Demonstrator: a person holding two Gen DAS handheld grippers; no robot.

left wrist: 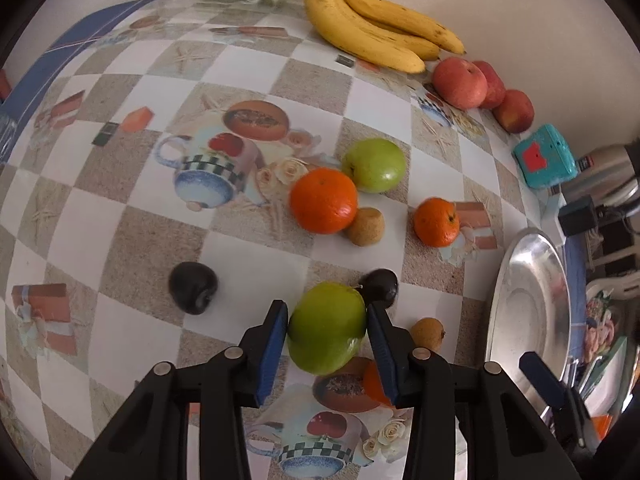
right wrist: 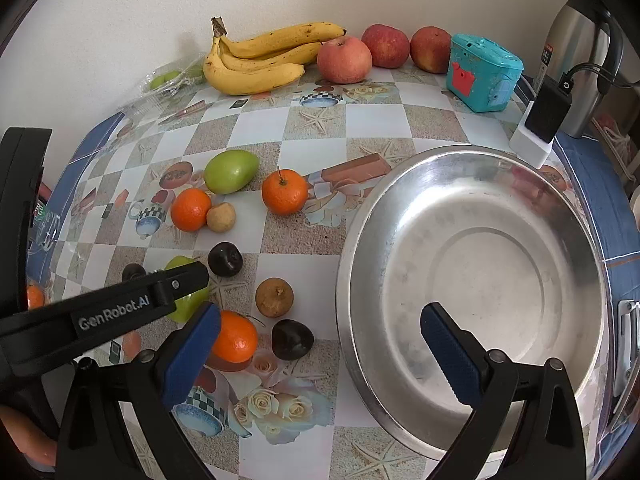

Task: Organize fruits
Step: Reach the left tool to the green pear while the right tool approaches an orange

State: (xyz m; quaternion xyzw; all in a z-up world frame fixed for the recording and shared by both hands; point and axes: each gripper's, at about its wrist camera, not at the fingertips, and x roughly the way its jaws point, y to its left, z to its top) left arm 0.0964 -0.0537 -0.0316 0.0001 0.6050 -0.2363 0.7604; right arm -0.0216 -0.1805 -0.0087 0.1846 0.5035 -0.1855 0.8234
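- The left gripper (left wrist: 327, 334) has its blue fingers (left wrist: 276, 350) clamped on a green fruit (left wrist: 327, 334), one pad on each side of it; whether the fruit rests on the desk (left wrist: 120, 208) or is lifted off it cannot be told.
- Just beyond that fruit lies a dark plum (left wrist: 379, 287), and another dark plum (left wrist: 193, 287) sits apart to the left.
- A small brown fruit (left wrist: 428, 334) lies to the right of the left gripper.
- Farther up the desk a second green fruit (left wrist: 375, 165) touches an orange (left wrist: 323, 201), which touches a small tan fruit (left wrist: 366, 226); another orange (left wrist: 437, 222) sits apart to their right.
- Against the wall lie a bunch of bananas (left wrist: 376, 32) and, beside it, three red apples (left wrist: 460, 83) in a row.
- The right gripper (right wrist: 320, 352) hangs with its fingers (right wrist: 450, 354) wide apart and holding nothing: one finger over the rim side of the steel bowl (right wrist: 480, 272), the other near a third orange (right wrist: 236, 338).
- The steel bowl stands at the right of the desk with no fruit in it.
- A teal box (right wrist: 482, 72) stands near the apples, with a steel flask (right wrist: 576, 60) behind it.
- A clear plastic tray (right wrist: 172, 80) with green fruit lies left of the bananas.
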